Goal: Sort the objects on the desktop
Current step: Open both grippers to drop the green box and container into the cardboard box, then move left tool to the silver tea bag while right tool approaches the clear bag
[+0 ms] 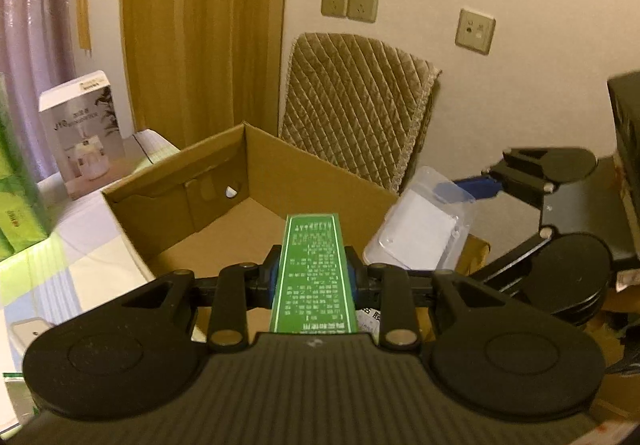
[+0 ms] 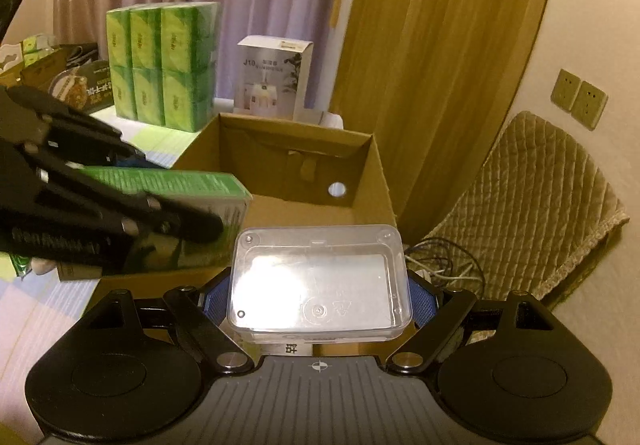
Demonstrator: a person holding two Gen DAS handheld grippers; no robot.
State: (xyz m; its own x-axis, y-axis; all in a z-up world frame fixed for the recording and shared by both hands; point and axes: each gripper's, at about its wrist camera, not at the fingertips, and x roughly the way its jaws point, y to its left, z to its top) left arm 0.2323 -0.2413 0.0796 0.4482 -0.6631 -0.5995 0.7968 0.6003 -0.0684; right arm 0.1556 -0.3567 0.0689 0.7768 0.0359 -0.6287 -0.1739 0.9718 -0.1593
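Left wrist view: 2 items carried to the cardboard box [image 1: 240,181], neither yet let go.

Left hand-held gripper [image 1: 313,277] pinches a narrow green carton [image 1: 313,269], its far end over the box interior. Right hand-held gripper [image 2: 318,301], jaws set wide, clamps a clear plastic case [image 2: 318,281] at the box's near wall. Judged step: delivery. Next move calls for carrying each item clear over the rim, lowering, then releasing without collision between grippers.

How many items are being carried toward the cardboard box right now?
2. A green carton is clamped in the left gripper, over the cardboard box; a clear plastic case sits in the right gripper, at the box's near edge.
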